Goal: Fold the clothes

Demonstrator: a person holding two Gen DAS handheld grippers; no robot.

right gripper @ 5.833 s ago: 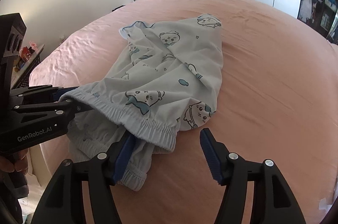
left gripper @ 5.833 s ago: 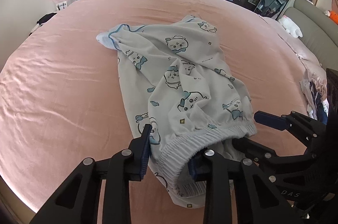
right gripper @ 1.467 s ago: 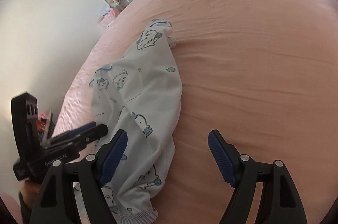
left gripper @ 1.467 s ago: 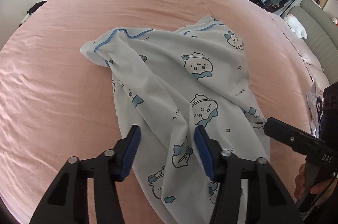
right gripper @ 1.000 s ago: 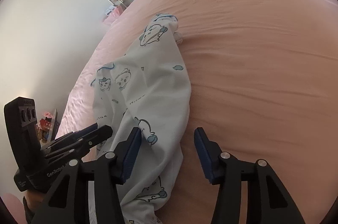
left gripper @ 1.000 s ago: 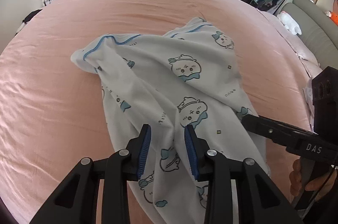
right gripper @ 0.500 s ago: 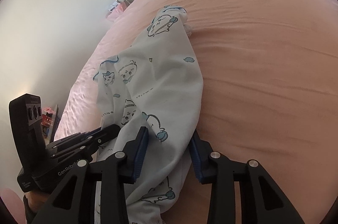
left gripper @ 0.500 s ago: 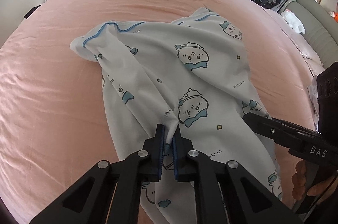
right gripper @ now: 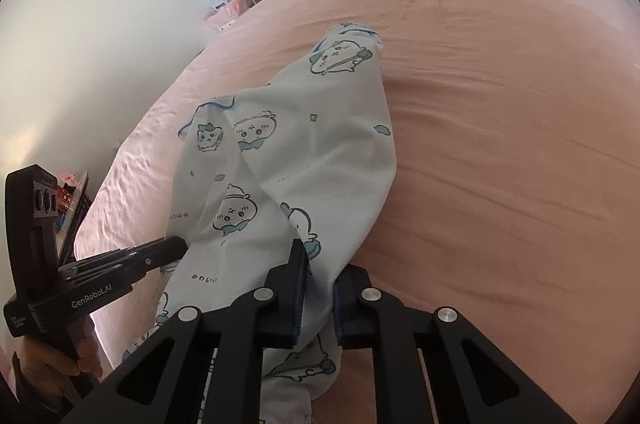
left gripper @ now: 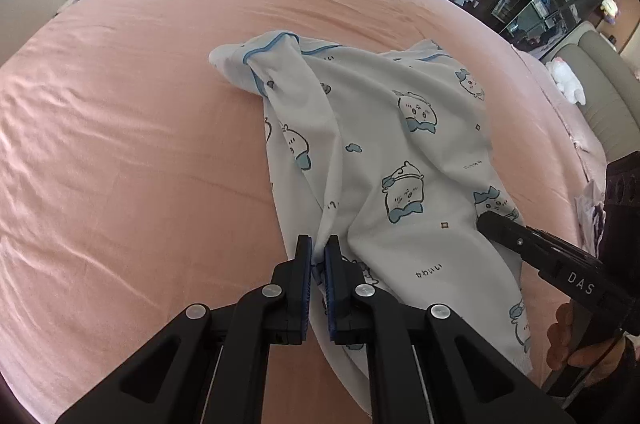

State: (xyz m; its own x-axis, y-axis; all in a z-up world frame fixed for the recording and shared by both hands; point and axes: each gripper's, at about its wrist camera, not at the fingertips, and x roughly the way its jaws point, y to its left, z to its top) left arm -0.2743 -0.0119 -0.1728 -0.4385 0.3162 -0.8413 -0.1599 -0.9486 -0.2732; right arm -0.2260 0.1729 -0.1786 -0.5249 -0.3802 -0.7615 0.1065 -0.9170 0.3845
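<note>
L gripper [left gripper: 316, 254] at lower centre was clamped tight on a pinch of the printed pyjama garment [left gripper: 400, 160]. R gripper [right gripper: 320, 276], lower centre of its view, was closing w/ a fold of same cloth betw its jaws, pads pressing it. Garment lay rumpled mid-frame on pink bed [left gripper: 120, 152].
</note>
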